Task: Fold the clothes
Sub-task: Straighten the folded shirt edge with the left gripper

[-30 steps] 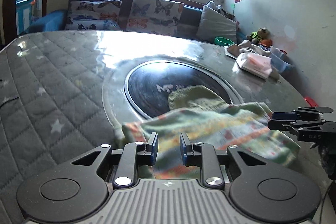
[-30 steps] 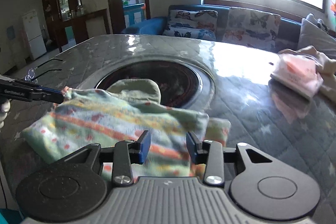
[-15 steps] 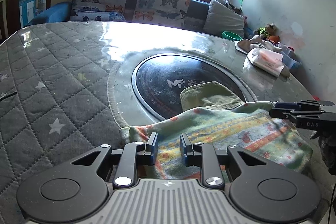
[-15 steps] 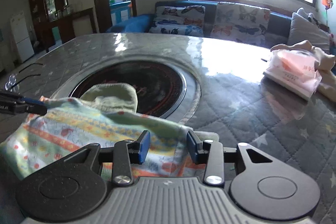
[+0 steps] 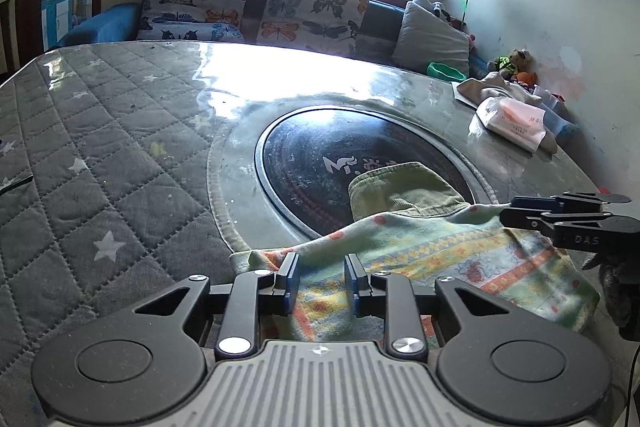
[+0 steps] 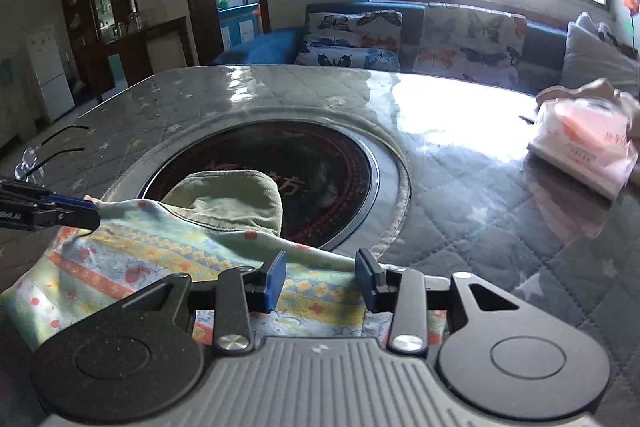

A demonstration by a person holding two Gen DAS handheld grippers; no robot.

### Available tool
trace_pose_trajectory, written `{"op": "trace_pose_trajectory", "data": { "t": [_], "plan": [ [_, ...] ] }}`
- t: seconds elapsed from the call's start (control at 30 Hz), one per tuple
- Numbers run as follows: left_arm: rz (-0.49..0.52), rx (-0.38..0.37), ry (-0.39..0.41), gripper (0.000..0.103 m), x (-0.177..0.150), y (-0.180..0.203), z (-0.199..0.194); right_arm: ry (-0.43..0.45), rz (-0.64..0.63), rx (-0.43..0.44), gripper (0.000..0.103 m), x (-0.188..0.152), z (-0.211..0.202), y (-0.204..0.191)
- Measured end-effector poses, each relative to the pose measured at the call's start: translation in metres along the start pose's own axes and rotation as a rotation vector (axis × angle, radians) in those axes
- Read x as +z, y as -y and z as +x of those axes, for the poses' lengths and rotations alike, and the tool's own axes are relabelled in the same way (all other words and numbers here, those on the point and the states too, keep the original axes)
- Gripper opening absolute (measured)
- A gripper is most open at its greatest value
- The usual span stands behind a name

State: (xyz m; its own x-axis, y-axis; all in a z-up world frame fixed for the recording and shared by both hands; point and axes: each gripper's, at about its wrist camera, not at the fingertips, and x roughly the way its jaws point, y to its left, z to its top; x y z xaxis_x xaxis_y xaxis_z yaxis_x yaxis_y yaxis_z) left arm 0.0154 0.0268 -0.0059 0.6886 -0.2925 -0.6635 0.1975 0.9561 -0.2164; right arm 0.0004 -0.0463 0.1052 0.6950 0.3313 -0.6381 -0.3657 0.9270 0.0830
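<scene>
A small patterned garment [image 5: 460, 259] with green, yellow and orange stripes lies folded on the table's near edge; it also shows in the right wrist view [image 6: 168, 263]. Its plain green hood or cuff [image 5: 404, 193] rests on the black round plate [image 5: 320, 155]. My left gripper [image 5: 321, 277] is over the garment's left edge, jaws apart with cloth between them. My right gripper [image 6: 321, 277] is over the right edge, jaws apart and wider. Each gripper appears side-on in the other's view, the right one [image 5: 560, 217] and the left one [image 6: 48, 213].
The table [image 5: 100, 147] has a grey quilted star cover under clear plastic. A pink tissue pack [image 5: 516, 123] and beige cloth lie at the far right. Eyeglasses [image 6: 44, 155] lie at the left. A sofa with butterfly cushions [image 5: 256, 15] stands behind.
The garment was lowered from a raised hold until it lay flat on the table. Both grippers came down with it, and the right jaws opened wider.
</scene>
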Motion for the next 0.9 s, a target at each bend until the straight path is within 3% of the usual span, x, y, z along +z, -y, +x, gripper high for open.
{"op": "trace_pose_trajectory", "data": {
  "t": [0.23, 0.6, 0.9],
  "plan": [
    [0.004, -0.003, 0.023, 0.038, -0.005, 0.008, -0.017, -0.001, -0.079, 0.039, 0.061, -0.010, -0.030, -0.017],
    [0.036, 0.010, 0.010, 0.044, -0.042, 0.033, -0.046, 0.009, -0.131, 0.101, 0.079, -0.044, -0.061, -0.049],
    [0.106, 0.083, 0.018, 0.046, -0.062, 0.039, -0.055, -0.008, -0.217, 0.079, 0.080, -0.057, -0.062, -0.067]
  ]
}}
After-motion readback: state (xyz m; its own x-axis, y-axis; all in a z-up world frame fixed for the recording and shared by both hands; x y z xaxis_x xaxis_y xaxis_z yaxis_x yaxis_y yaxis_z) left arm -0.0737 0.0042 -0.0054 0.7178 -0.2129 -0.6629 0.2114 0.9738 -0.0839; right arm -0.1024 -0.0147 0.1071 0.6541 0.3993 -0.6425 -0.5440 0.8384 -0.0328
